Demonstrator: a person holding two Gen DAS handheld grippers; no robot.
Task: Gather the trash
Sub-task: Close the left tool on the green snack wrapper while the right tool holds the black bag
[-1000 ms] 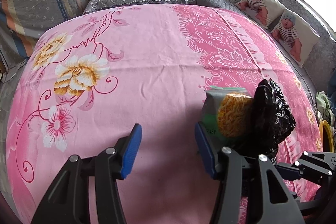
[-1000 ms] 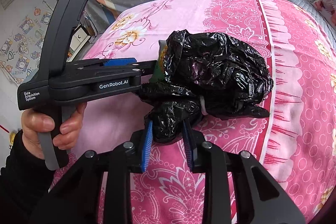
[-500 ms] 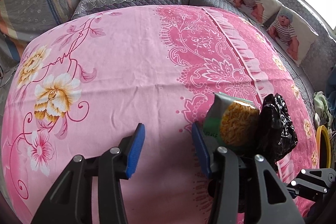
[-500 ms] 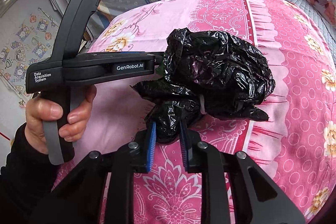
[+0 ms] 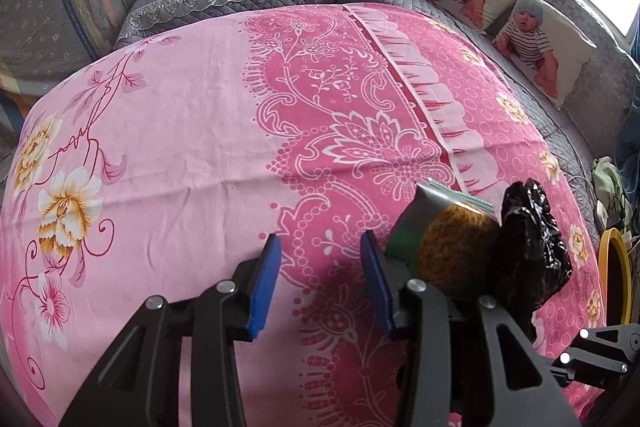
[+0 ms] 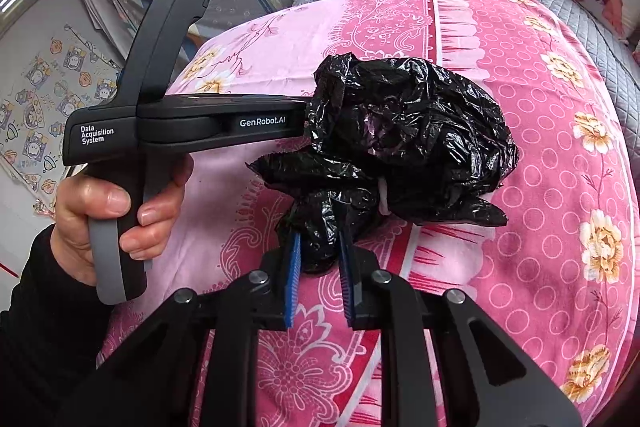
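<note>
Currently right gripper (image 6: 318,251) closing, pads pinching black trash bag (image 6: 408,131) at frame centre; left gripper (image 5: 320,267) closing, nothing between pads.

A: From where does the left wrist view look?
B: From behind its own blue fingers (image 5: 264,281), steeply down and close over the pink bedsheet (image 5: 192,131), facing the grey headboard end.

A: And the right wrist view?
B: Also close and angled down, from just right of the black bag (image 6: 408,131).

A: What do both share?
B: The sheet and the bag (image 5: 532,251), at the left view's right edge.
</note>
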